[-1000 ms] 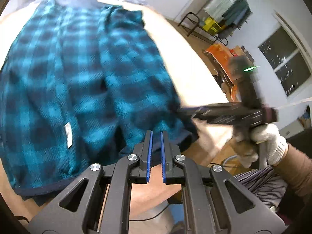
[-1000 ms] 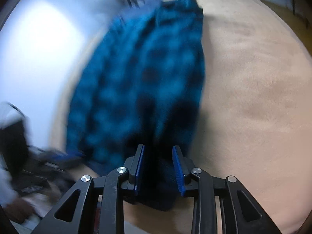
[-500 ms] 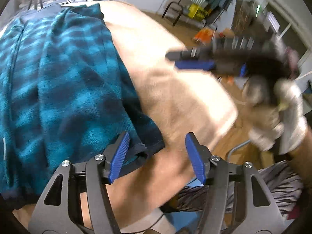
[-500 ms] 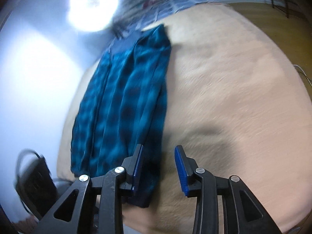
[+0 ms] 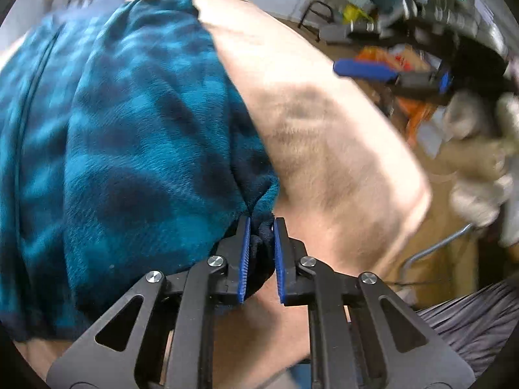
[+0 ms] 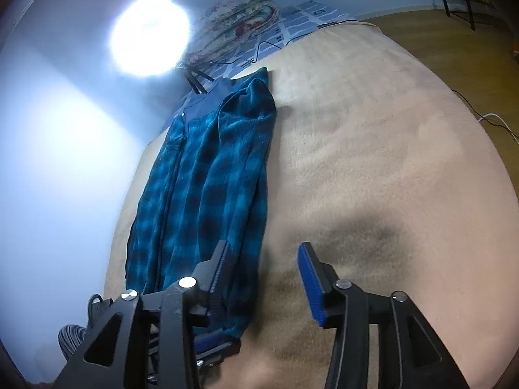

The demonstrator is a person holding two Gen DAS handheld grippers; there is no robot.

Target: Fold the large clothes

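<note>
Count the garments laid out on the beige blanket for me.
1. A teal plaid fleece lies lengthwise along the beige blanket's left side in the right wrist view; the closing left gripper has its near corner between its pads. Others could lie out of view.

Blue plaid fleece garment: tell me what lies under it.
The blue plaid fleece garment lies on a tan plush blanket, which shows all around it. What the blanket covers cannot be seen. The left gripper pinches the garment's near corner.

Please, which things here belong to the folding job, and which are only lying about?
Job:
- blue plaid garment
- left gripper, closing on its corner
- right gripper, opening, nothing between

Lying about:
- floral bedding
- black rack
</note>
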